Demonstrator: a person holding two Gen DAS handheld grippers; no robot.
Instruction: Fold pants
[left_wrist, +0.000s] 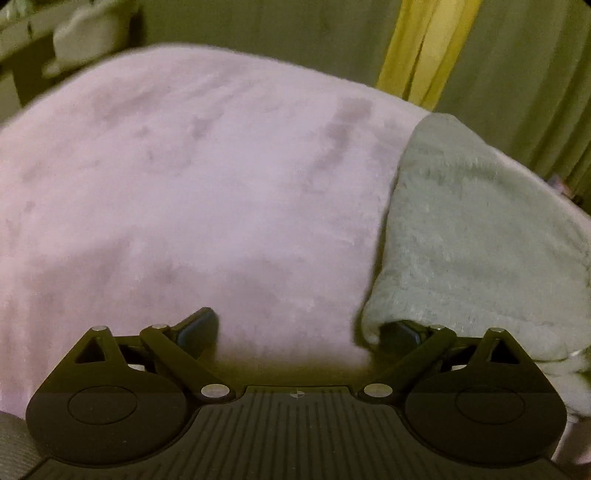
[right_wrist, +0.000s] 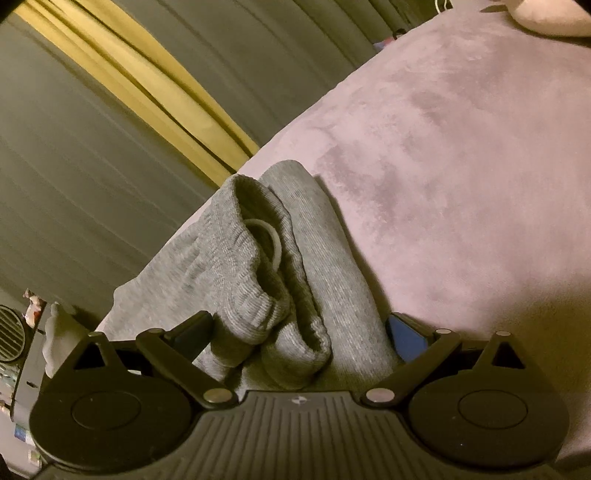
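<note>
Right gripper (right_wrist: 299, 332) wide open around bunched pants (right_wrist: 258, 258); close on the 6 o'clock hem; left gripper (left_wrist: 299, 328) open, empty

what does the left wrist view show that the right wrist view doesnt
Only the left wrist view: the fleecy inner side of the grey pants, draped over one finger of the open left claw.

Only the right wrist view: the ribbed waistband with a white drawstring, between the open right claw.

Both: pink blanket, yellow curtain.
</note>
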